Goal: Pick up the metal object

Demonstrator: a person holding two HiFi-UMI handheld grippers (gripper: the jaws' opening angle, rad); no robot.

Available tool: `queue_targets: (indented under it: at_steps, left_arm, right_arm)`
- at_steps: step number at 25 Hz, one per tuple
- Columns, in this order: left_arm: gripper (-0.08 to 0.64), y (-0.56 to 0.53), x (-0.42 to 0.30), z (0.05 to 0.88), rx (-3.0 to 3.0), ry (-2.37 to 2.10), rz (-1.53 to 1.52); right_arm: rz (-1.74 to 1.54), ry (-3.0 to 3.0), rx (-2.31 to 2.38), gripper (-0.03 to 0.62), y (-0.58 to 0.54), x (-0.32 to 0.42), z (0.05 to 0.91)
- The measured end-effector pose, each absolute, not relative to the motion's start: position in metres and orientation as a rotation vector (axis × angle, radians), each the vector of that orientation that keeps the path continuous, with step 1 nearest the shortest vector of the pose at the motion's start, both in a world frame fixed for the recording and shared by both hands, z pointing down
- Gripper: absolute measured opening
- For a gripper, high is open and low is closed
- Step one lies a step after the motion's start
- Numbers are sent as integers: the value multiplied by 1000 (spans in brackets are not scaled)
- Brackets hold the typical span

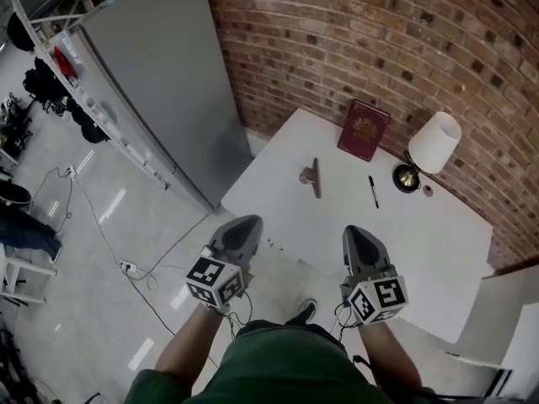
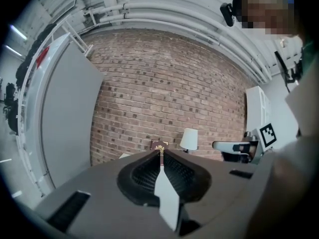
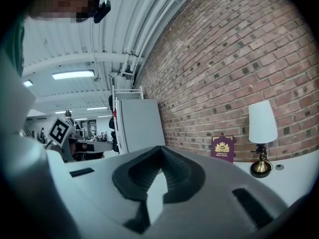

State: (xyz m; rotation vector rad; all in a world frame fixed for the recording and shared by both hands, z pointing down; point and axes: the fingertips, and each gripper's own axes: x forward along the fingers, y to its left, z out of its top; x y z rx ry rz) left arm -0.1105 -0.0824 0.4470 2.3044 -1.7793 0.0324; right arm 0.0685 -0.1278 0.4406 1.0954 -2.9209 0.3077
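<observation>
The small dark metal clip-shaped object (image 1: 312,176) lay untouched on the white tabletop (image 1: 404,234), with a maroon hardback book (image 1: 364,130), a black pen (image 1: 373,191) and a white-shaded lamp (image 1: 434,146) beyond it. My left tongs (image 1: 242,228) and right tongs (image 1: 355,236) hovered well short of it, both closed and empty. Reaching, opening and grasping were all left to do.

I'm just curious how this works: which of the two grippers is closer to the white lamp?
The right. The lamp stands ahead and to the right of the right gripper, by the brick wall. The left gripper is farther left, so farther from it.
</observation>
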Motion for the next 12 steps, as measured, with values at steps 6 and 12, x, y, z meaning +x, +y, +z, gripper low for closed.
queue_targets:
  at_steps: [6,12]
  left_arm:
    - [18,-115,-98,460,2282,-1772,69]
    - [18,-154,-101,481,2265,-1735,125]
  right_arm:
    - [333,-2914,1089,3,-153,84,451]
    - [348,-2878,1153,3,-172,98,455]
